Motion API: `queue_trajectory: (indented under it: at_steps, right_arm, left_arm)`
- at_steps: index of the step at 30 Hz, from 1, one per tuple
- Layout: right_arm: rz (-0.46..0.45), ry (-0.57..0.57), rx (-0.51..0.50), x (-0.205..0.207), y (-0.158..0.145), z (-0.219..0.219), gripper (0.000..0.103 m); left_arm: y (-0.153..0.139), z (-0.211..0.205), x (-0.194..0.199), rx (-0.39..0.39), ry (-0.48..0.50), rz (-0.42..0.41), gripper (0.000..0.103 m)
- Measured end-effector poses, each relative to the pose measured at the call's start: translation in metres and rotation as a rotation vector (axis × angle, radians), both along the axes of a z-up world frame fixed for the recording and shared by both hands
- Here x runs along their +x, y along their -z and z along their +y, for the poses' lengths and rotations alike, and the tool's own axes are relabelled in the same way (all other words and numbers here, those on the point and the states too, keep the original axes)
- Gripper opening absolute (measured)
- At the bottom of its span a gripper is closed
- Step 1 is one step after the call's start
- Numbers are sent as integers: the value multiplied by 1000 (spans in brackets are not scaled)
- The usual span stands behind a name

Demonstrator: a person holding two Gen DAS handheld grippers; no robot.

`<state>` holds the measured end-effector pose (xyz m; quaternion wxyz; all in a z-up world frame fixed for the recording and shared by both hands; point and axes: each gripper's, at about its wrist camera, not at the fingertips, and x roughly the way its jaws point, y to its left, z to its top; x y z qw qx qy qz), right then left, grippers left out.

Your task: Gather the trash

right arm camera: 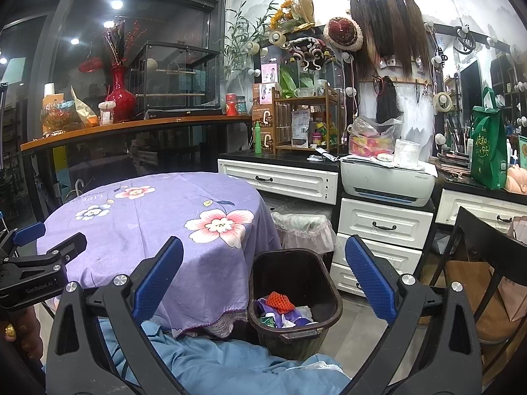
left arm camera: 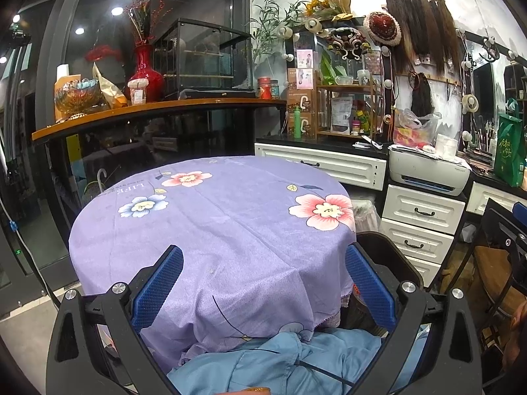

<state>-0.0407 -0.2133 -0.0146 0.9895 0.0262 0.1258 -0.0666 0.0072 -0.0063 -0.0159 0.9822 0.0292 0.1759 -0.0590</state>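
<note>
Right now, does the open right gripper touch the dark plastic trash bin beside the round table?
Apart. The right wrist view shows the right gripper open and empty above the dark plastic trash bin.

Upright brown bin [right arm camera: 296,283] holding trash [right arm camera: 280,302]

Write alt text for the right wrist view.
Open right gripper above a dark trash bin holding an orange net and wrappers, beside a round table's purple floral tablecloth. The left gripper shows at left.
</note>
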Motion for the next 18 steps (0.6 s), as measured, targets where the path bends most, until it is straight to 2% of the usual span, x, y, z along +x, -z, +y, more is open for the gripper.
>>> queue_trajectory:
  at_steps: [18]
  right_arm:
    - [2,1,1,1,0,1,97]
  left_arm:
    - [1,-2,0,1,-1,3,98]
